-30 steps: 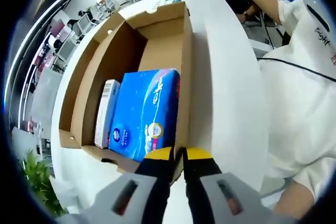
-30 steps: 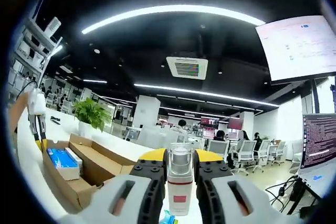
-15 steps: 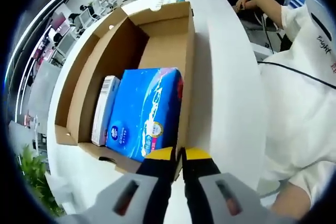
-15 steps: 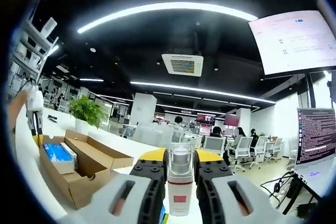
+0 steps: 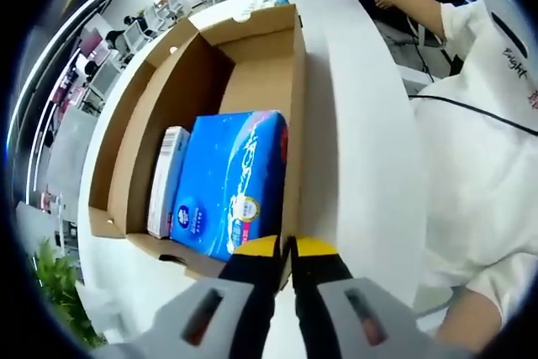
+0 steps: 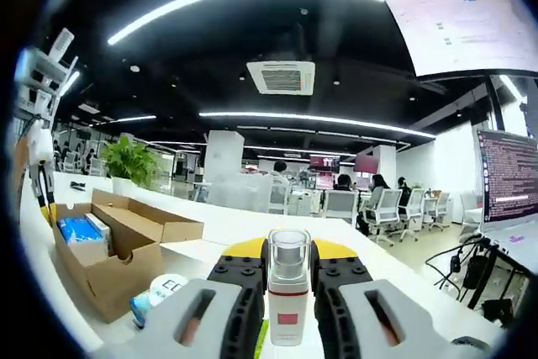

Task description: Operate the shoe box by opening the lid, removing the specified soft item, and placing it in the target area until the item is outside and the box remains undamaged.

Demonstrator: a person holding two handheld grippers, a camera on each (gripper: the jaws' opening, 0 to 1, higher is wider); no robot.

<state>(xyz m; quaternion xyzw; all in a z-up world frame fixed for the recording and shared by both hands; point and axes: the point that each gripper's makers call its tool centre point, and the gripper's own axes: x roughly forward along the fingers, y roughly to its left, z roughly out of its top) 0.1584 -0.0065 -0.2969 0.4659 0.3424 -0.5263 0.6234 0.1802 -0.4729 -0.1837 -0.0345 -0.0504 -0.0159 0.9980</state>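
In the left gripper view the left gripper [image 5: 284,251] sits at the near end of the box [image 5: 290,81], its yellow-tipped jaws pressed close together about the box's right wall; whether they pinch the cardboard is hard to tell. The box lies open on a white table [image 5: 361,149], its long axis running away from the gripper. Inside, at the near end, a blue pack [image 5: 231,178] lies flat, lengthwise with the box, against the right wall. A slim white carton [image 5: 168,178] stands on edge just left of the pack. The far half of the box shows bare cardboard. Right of the box a person's white sleeve [image 5: 479,166] is cut off by the edge.

In the right gripper view the right gripper [image 6: 288,260] clamps an upright white bottle [image 6: 288,296], its base hidden between the jaws. To its left is the box [image 6: 109,250], with a round lid [image 6: 164,287] just beside it and a plant [image 6: 128,160] beyond.
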